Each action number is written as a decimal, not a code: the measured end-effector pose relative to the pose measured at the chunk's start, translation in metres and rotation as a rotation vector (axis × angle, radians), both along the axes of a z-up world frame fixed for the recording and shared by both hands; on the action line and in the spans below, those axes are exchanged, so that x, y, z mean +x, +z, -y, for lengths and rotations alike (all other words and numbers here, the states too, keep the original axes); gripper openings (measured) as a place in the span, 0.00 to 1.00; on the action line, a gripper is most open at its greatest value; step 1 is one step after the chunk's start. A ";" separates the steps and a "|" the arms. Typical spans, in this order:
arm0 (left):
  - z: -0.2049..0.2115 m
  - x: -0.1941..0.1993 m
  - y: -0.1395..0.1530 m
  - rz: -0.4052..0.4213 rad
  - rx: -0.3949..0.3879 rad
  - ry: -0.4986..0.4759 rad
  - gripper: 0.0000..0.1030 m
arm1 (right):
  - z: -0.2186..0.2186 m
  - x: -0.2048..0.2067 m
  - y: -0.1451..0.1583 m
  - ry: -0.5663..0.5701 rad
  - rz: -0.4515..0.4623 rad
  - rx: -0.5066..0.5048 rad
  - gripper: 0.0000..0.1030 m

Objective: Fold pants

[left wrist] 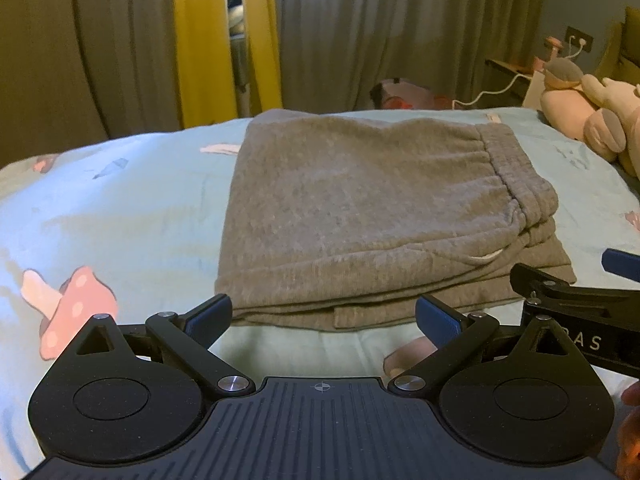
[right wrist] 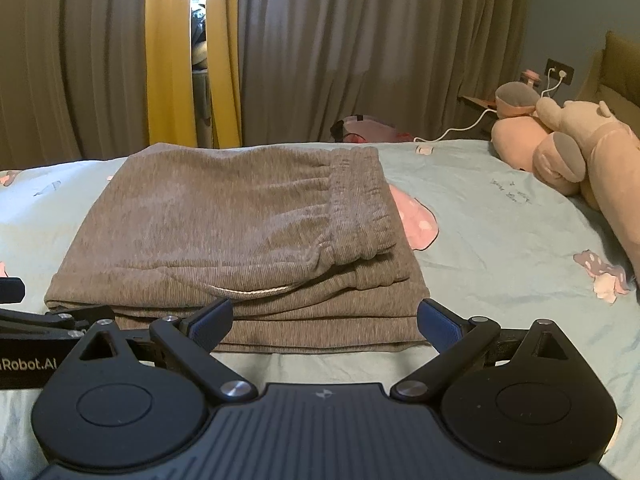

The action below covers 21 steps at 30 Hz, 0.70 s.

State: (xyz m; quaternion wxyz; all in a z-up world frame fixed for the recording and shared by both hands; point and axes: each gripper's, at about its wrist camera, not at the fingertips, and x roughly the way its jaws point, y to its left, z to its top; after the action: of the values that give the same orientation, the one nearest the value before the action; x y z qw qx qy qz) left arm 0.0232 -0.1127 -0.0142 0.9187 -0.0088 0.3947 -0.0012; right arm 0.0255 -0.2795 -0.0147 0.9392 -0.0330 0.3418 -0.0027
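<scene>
1. A bedroom: grey and yellow curtains (right wrist: 280, 48) hang at the far side, and a bed with a pale blue printed sheet (right wrist: 500, 240) fills the near ground. Plush toys (right wrist: 568, 148) lie at the far right of the bed.
2. The grey pants (right wrist: 240, 232) lie in the middle of the bed as a compact, roughly rectangular stack of several layers. The elastic waistband (right wrist: 356, 208) runs along the right side on top, and a white drawstring (right wrist: 256, 291) peeks from the near edge.
3. The left gripper (left wrist: 324, 316) sits just short of the stack's near edge, fingers spread wide, holding nothing.
4. The right gripper (right wrist: 325, 318) sits likewise at the near edge, just to the right of the other one, fingers wide and empty.
5. Judging by this, the folding looks essentially finished. At most, the slightly uneven layers at the near right corner could be squared up.
</scene>
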 end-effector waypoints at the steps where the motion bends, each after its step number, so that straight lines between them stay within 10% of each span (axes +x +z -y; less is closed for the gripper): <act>1: -0.001 0.000 0.000 0.000 -0.003 0.002 0.99 | 0.000 0.000 0.000 0.001 -0.001 0.000 0.96; 21: -0.004 0.001 -0.004 -0.017 -0.015 0.012 0.99 | 0.003 0.001 -0.004 -0.016 -0.019 0.021 0.96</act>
State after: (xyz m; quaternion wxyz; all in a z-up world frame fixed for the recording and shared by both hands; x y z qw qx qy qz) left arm 0.0237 -0.1090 -0.0182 0.9152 -0.0180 0.4025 0.0014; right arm 0.0262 -0.2826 -0.0186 0.9361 -0.0206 0.3511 -0.0061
